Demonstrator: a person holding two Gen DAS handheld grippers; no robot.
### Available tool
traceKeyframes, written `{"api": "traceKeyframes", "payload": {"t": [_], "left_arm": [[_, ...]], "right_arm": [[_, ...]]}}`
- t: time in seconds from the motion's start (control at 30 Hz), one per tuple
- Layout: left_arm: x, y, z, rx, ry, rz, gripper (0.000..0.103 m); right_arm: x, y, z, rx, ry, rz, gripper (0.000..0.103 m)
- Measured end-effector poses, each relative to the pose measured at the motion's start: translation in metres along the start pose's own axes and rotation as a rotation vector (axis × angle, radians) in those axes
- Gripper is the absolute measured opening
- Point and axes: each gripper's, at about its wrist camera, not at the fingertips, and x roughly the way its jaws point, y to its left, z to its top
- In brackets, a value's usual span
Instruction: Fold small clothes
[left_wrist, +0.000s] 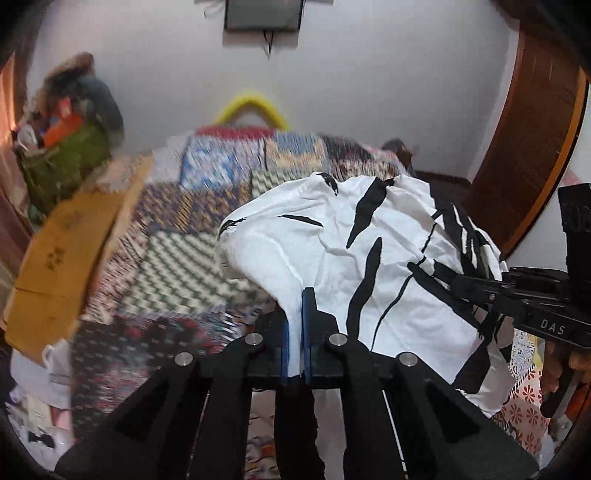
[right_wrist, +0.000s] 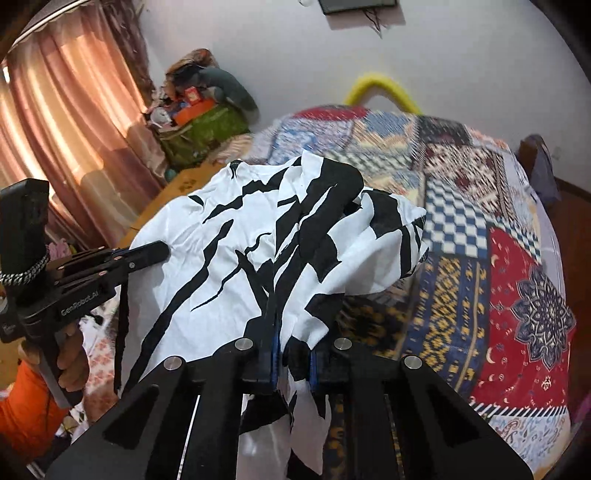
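Note:
A white garment with black streaks (left_wrist: 332, 254) hangs in the air over a patchwork bed. My left gripper (left_wrist: 295, 328) is shut on its white edge, with cloth pinched between the blue pads. My right gripper (right_wrist: 293, 350) is shut on another part of the same garment (right_wrist: 258, 236), with bunched cloth hanging below its fingers. Each gripper shows in the other's view: the right one (left_wrist: 458, 280) at the garment's right side, the left one (right_wrist: 162, 251) at its left side. The garment sags between them.
The patchwork bedspread (right_wrist: 480, 258) covers the bed below. A cardboard box (left_wrist: 62, 266) sits at the bed's left. A green bag of clutter (right_wrist: 203, 129) stands by the pink curtain (right_wrist: 66, 129). A wooden door (left_wrist: 528, 147) is at the right.

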Motion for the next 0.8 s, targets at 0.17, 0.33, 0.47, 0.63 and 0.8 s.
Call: {"api": "traceKeyframes", "payload": {"t": [0.17,0.33,0.47,0.63,0.8], "left_arm": [[-0.039,0.028,0.000,-0.004,-0.058,0.042,0.005],[-0.058,0.072,-0.005,-0.058,-0.079,0.077,0.005],[-0.061,0.114,-0.014,-0.113,-0.057,0.107,0.005],[-0.049,0.161,-0.032,-0.187,0.018,0.139,0.005],[-0.020,0.193,-0.056,-0.252,0.102,0.106,0.005]], "right_arm": [[-0.003,0.041,0.009,-0.056,-0.032,0.016,0.010],[0.012,0.079,0.019,-0.095,-0.039,0.054,0.010],[0.042,0.106,0.023,-0.105,-0.020,0.096,0.010],[0.093,0.130,0.019,-0.095,0.052,0.152,0.010],[0.136,0.137,0.009,-0.104,0.137,0.161,0.010]]}}
